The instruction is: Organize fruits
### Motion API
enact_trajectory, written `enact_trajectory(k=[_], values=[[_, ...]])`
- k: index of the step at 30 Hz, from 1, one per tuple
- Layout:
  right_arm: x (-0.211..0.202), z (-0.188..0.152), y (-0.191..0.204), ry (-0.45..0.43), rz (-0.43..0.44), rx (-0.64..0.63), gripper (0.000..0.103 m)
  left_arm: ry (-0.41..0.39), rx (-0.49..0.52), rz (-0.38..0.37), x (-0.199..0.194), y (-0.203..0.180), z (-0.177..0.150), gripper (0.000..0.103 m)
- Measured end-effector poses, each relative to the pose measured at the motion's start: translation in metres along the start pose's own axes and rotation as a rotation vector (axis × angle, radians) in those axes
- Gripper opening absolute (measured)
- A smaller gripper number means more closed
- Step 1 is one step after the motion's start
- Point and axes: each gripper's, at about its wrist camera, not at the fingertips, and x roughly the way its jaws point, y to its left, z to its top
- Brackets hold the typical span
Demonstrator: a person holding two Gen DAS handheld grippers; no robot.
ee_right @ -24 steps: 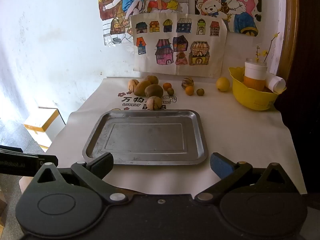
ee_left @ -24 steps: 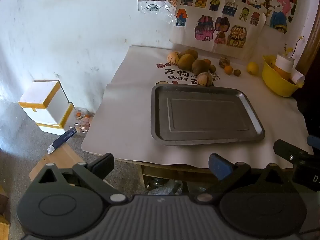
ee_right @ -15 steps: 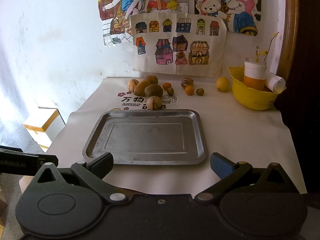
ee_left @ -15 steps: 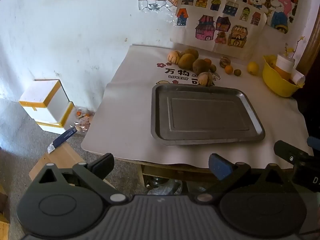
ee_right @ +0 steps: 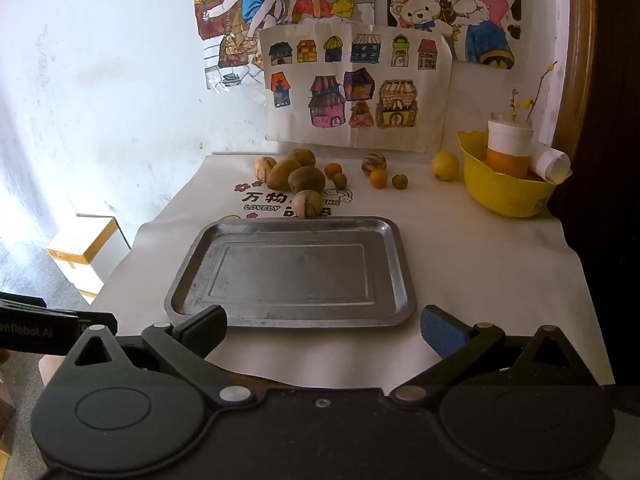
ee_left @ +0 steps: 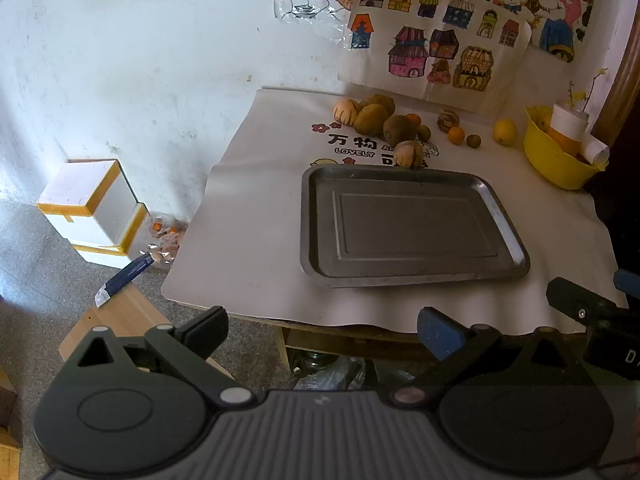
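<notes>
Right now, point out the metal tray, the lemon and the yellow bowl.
metal tray [ee_right: 394, 240], right wrist view, right rim.
lemon [ee_right: 445, 165], right wrist view, middle of its skin.
yellow bowl [ee_right: 500, 196], right wrist view, front wall.

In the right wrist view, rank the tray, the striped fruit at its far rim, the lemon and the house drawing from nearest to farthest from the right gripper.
1. Tray, directly ahead of the open right gripper.
2. Striped fruit, just beyond the tray's far rim.
3. Lemon, far right, beside the yellow bowl.
4. House drawing, on the wall behind the table.
</notes>
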Motion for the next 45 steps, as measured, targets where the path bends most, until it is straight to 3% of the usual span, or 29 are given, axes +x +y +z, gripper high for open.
enact_trajectory(k=[45], values=[[0.0027,-0.0033,-0.0032,0.008,-0.001,0.002,0.103,0.017,0.015,-0.001,0.0033,-0.0063,-0.0056,0.103]])
